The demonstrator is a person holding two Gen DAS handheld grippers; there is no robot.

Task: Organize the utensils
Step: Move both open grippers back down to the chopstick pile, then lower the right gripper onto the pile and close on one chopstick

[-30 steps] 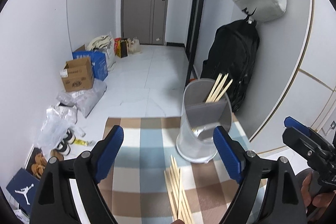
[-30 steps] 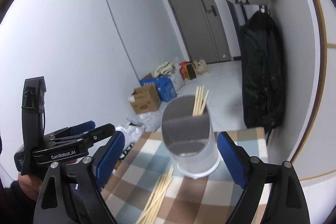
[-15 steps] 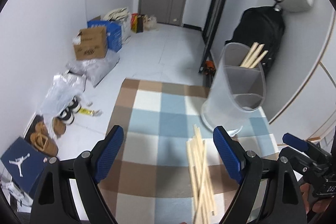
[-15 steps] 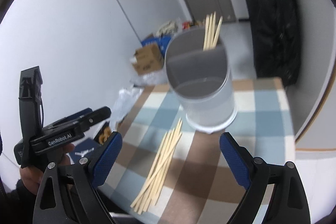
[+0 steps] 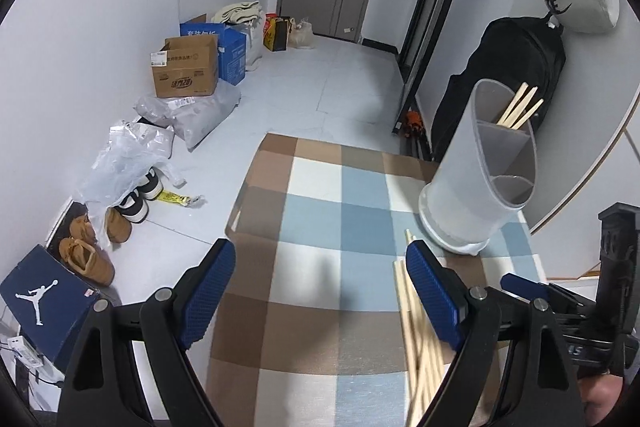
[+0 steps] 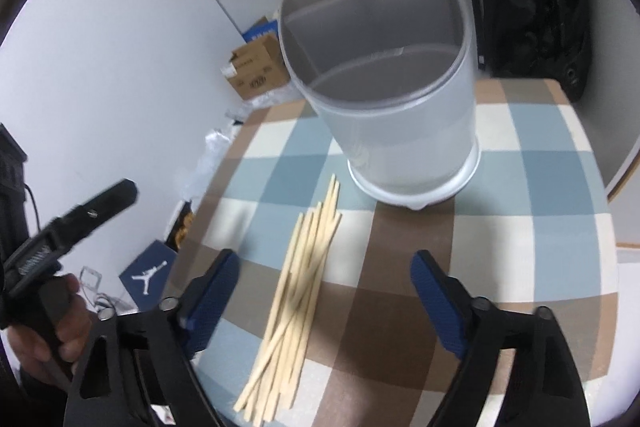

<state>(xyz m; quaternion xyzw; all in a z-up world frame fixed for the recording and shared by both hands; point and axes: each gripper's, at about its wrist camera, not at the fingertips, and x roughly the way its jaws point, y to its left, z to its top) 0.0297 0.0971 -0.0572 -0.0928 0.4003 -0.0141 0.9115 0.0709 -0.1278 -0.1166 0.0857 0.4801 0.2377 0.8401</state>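
Many loose chopsticks fully visible from right wrist, half-hidden from left

Even, cool indoor light fills both fisheye views, casting only soft shadows on the checked cloth. Straight lines bow toward the dark circular edges. The right wrist view is smeared by motion blur, softening the chopsticks and holder.

Left gripper, right gripper: black frames, blue ribbed pads, silver screws.
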